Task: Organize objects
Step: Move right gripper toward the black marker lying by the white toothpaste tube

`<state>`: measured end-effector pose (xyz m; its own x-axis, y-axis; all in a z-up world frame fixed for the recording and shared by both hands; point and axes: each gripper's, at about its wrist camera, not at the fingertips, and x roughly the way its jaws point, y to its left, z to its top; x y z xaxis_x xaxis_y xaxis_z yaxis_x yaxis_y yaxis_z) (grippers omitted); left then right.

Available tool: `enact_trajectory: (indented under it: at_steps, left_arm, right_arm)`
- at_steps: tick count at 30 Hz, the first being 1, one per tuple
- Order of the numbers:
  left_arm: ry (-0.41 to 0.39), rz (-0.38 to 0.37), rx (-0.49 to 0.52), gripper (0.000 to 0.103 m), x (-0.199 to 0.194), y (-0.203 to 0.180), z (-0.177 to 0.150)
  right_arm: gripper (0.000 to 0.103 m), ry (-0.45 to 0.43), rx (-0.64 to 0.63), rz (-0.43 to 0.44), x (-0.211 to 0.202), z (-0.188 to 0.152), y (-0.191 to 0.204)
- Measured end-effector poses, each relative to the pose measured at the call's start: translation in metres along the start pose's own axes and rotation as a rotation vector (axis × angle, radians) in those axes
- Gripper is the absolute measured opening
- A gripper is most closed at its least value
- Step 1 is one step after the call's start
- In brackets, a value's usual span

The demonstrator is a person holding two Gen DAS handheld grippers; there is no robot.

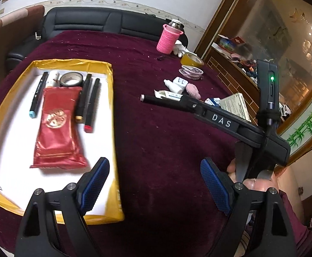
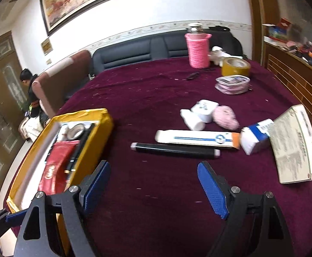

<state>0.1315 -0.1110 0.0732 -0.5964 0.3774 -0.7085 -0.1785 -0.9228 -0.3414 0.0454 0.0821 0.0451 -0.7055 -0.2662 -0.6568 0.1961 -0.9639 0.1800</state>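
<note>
A yellow-rimmed box with a white floor holds a red packet, three black markers, a dark tape roll and a white tube. My left gripper hovers open and empty over the box's right edge. In the right wrist view, my right gripper is open with nothing in it, just short of a black marker lying on the maroon cloth. Behind the marker lies a long white carton. The yellow box is to the left.
Loose items lie at right: a blue-white box, a large white box, a white charger, a pink fluffy item, a clear pouch, yellow tape, a pink-sleeved bottle. A person sits far left.
</note>
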Motion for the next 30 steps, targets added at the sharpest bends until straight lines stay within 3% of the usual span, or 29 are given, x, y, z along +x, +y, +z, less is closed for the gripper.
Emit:
enact_trajectory:
  at_steps: [5, 15, 24, 30]
  left_arm:
    - [0.012, -0.011, 0.031, 0.086, 0.012, -0.019, -0.004]
    - [0.042, -0.031, 0.055, 0.086, 0.026, -0.031, -0.009]
    - [0.026, -0.050, 0.009, 0.086, 0.021, -0.014, -0.011]
    - [0.035, -0.059, -0.018, 0.086, 0.024, -0.005, -0.011]
  right_arm:
    - [0.087, -0.044, 0.011, -0.066, -0.002, -0.001, -0.026]
    - [0.087, -0.041, 0.108, -0.047, -0.005, 0.013, -0.069]
    - [0.087, 0.024, 0.252, 0.117, 0.016, 0.052, -0.104]
    - [0.087, 0.144, 0.175, 0.157, 0.059, 0.075, -0.086]
